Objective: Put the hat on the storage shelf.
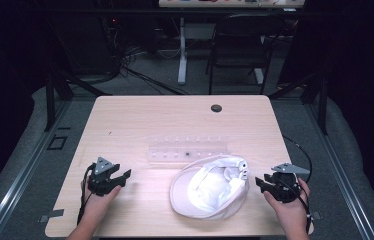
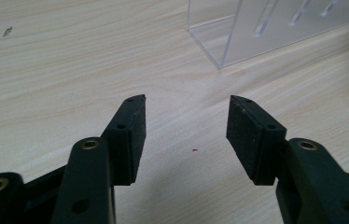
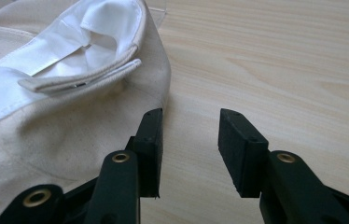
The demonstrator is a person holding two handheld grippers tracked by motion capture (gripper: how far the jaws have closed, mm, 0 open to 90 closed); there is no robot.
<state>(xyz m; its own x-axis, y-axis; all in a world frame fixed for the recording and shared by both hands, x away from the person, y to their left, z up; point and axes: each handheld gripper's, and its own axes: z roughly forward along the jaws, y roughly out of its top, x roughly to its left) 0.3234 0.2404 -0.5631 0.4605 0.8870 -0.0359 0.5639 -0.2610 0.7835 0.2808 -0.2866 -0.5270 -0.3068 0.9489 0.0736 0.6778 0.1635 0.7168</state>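
Both claws are being held open and empty: right claw (image 3: 189, 122) just beside the cap (image 1: 210, 187) near the front tabletop (image 1: 125, 115) edge, left claw (image 1: 120, 176) apart. Its rim should be pinched squarely.

cream cap (image 1: 210, 192), white lining, pale wood table (image 1: 140, 120)
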